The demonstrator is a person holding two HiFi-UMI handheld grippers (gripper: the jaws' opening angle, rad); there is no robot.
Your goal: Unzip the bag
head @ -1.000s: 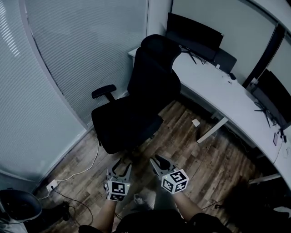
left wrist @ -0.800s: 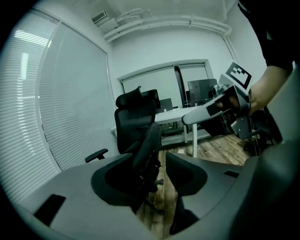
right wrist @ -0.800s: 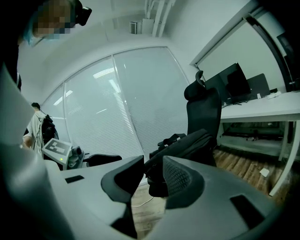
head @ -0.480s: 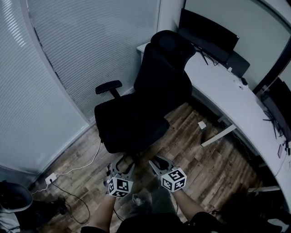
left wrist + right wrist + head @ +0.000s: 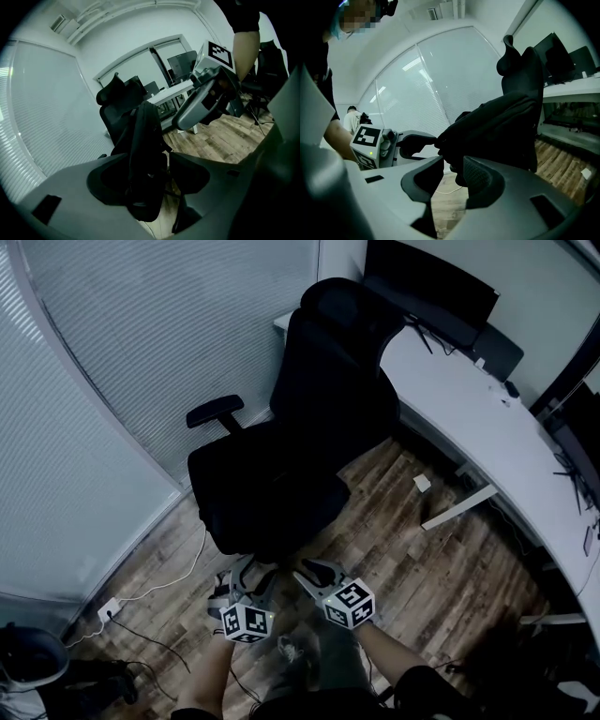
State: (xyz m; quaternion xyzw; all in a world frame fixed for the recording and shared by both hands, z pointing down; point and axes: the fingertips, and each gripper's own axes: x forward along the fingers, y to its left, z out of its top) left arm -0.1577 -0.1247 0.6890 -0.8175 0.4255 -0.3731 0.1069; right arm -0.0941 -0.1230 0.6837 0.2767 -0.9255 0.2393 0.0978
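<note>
One bag [image 5: 487, 126], just beyond right tool [image 5: 312, 570]

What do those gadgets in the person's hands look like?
The left gripper and right gripper are grey, each with two curved jaws lined in black and a white cube of black square markers. The left one's jaws have just been opening, empty. The person wears short black sleeves.

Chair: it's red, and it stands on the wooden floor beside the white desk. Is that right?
Not quite. The chair is black, not red, as the head view shows. It does stand on the wooden floor beside the white desk.
</note>
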